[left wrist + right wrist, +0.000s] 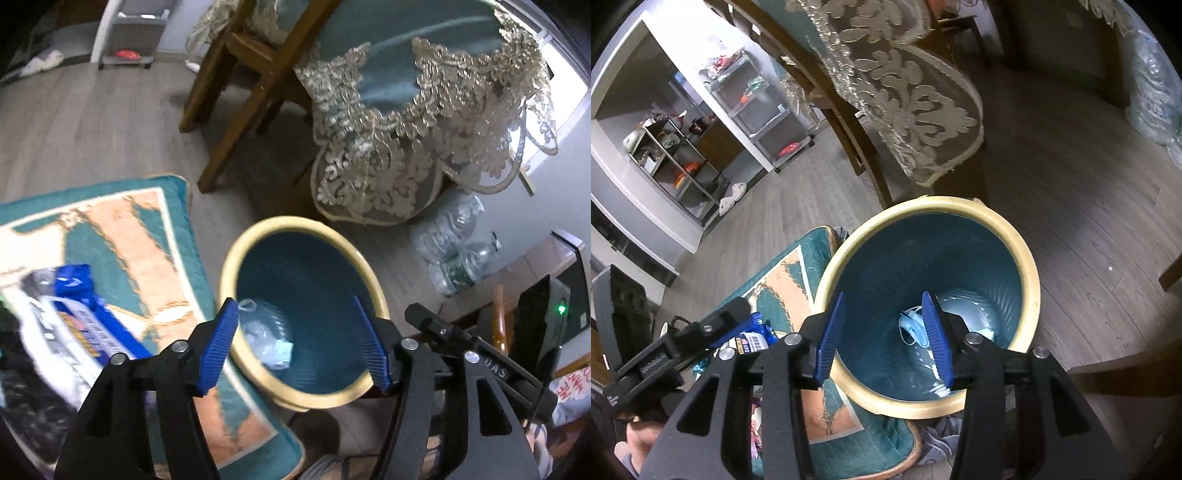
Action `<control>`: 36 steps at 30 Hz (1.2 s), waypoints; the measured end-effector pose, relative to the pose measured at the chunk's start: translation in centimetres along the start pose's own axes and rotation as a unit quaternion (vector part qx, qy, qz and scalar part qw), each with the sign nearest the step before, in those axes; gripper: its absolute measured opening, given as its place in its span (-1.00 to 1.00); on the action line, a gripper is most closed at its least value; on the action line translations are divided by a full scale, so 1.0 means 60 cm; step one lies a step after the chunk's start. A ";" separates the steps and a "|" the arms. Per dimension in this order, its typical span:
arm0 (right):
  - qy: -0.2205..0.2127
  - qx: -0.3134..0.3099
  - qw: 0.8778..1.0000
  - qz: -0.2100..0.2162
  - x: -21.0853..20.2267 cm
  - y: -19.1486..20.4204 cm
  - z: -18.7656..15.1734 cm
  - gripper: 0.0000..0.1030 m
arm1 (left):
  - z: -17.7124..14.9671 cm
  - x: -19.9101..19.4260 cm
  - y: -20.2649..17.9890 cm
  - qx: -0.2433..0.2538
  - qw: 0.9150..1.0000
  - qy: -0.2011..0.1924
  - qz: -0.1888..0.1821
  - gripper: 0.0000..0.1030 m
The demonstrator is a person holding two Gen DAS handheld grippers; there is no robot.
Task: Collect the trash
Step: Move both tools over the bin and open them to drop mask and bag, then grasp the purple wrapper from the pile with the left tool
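Both the left gripper (295, 341) and right gripper (884, 338) are held apart, empty, over the round teal cream-rimmed plastic bin (376, 295) — crumpled trash (271, 347) lies inside; jaws are best kept wide until clear of the rim.

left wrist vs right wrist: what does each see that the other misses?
Left wrist only: clear plastic bottle inside the bin, crushed bottles on the floor by the wall.
Right wrist only: blue face mask in the bin, metal shelving in the far room.
Both: teal bin, patterned mat, lace tablecloth, blue snack packet, and both grippers open over the bin (left gripper, right gripper).
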State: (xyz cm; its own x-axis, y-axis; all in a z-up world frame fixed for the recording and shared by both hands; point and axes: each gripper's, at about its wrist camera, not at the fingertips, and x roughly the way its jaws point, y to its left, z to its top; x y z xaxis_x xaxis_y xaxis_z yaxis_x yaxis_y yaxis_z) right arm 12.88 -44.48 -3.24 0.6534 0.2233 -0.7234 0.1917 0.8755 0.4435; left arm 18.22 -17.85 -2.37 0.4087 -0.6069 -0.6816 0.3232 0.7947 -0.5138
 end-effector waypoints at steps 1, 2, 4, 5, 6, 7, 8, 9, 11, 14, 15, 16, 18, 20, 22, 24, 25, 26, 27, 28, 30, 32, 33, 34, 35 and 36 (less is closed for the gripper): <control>-0.001 -0.002 1.000 0.002 0.000 0.003 0.000 -0.09 | 0.000 -0.013 0.004 0.002 1.000 -0.004 0.007 0.33; -0.001 -0.005 1.000 0.004 -0.001 0.007 0.000 -0.07 | 0.001 -0.020 0.006 0.004 1.000 -0.006 0.011 0.35; -0.001 -0.011 1.000 0.007 -0.001 0.015 -0.001 -0.06 | 0.001 -0.041 0.014 0.010 1.000 -0.013 0.021 0.38; 0.000 -0.015 1.000 0.010 -0.001 0.021 -0.002 -0.06 | 0.002 -0.049 0.019 0.011 0.999 -0.015 0.026 0.39; 0.001 -0.019 1.000 0.013 0.000 0.027 -0.003 -0.05 | 0.001 -0.059 0.024 0.013 0.999 -0.017 0.032 0.39; 0.002 -0.023 1.000 0.016 0.001 0.034 -0.004 -0.05 | -0.001 -0.072 0.030 0.014 0.999 -0.020 0.036 0.39; 0.003 -0.027 0.999 0.019 0.002 0.040 -0.005 -0.04 | -0.003 -0.081 0.035 0.015 0.999 -0.022 0.040 0.39; 0.004 -0.031 0.999 0.021 0.004 0.046 -0.006 -0.04 | -0.005 -0.090 0.040 0.016 0.999 -0.024 0.045 0.39; 0.008 -0.040 0.999 0.026 0.005 0.059 -0.010 -0.03 | -0.012 -0.113 0.052 0.021 0.998 -0.028 0.055 0.39; 0.012 -0.053 0.998 0.031 0.010 0.079 -0.015 -0.03 | -0.024 -0.142 0.071 0.022 0.997 -0.033 0.067 0.39; 0.013 -0.057 0.998 0.034 0.011 0.085 -0.017 -0.02 | -0.028 -0.149 0.075 0.021 0.997 -0.033 0.070 0.39; 0.014 -0.061 0.997 0.036 0.012 0.091 -0.020 -0.02 | -0.034 -0.161 0.084 0.021 0.996 -0.035 0.077 0.39; 0.016 -0.072 0.996 0.040 0.014 0.106 -0.025 -0.02 | -0.046 -0.177 0.098 0.024 0.995 -0.037 0.088 0.39; 0.019 -0.084 0.995 0.044 0.018 0.124 -0.030 -0.01 | -0.057 -0.190 0.110 0.027 0.994 -0.037 0.099 0.39; 0.022 -0.092 0.994 0.047 0.020 0.136 -0.034 -0.01 | -0.069 -0.202 0.126 0.026 0.993 -0.035 0.111 0.39; 0.027 -0.103 0.993 0.051 0.024 0.154 -0.041 -0.01 | -0.084 -0.216 0.142 0.025 0.992 -0.030 0.122 0.39; 0.028 -0.106 0.993 0.053 0.024 0.160 -0.043 -0.01 | -0.092 -0.221 0.148 0.024 0.991 -0.028 0.126 0.39; 0.030 -0.112 0.992 0.056 0.025 0.170 -0.047 -0.01 | -0.100 -0.228 0.154 0.023 0.991 -0.026 0.129 0.39; 0.031 -0.117 0.991 0.058 0.026 0.179 -0.051 -0.01 | -0.110 -0.235 0.161 0.022 0.991 -0.022 0.133 0.39; 0.032 -0.121 0.990 0.059 0.026 0.185 -0.053 -0.01 | -0.117 -0.240 0.165 0.021 0.990 -0.018 0.137 0.39; 0.035 -0.131 0.989 0.063 0.026 0.199 -0.060 -0.01 | -0.135 -0.246 0.175 0.018 0.989 -0.007 0.145 0.39; 0.038 -0.139 0.988 0.064 0.027 0.209 -0.065 -0.01 | -0.154 -0.246 0.184 0.018 0.988 0.011 0.151 0.39; 0.039 -0.143 0.987 0.065 0.026 0.215 -0.069 -0.01 | -0.161 -0.244 0.187 0.019 0.988 0.017 0.155 0.39; 0.040 -0.145 0.987 0.065 0.026 0.218 -0.072 -0.01 | -0.174 -0.241 0.194 0.021 0.986 0.031 0.161 0.39; 0.041 -0.147 0.986 0.066 0.025 0.221 -0.075 -0.01 | -0.181 -0.237 0.196 0.021 0.986 0.040 0.163 0.39; 0.043 -0.149 0.986 0.066 0.024 0.223 -0.078 -0.01 | -0.189 -0.234 0.200 0.022 0.985 0.050 0.164 0.39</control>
State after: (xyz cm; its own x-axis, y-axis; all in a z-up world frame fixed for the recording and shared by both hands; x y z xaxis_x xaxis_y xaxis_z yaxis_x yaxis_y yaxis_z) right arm 12.98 -30.43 -0.79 0.5916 0.3677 -0.7175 -0.1229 0.9207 0.3705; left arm 6.66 0.30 -4.89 0.4114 -0.3116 -0.8565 0.2258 0.9453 -0.2354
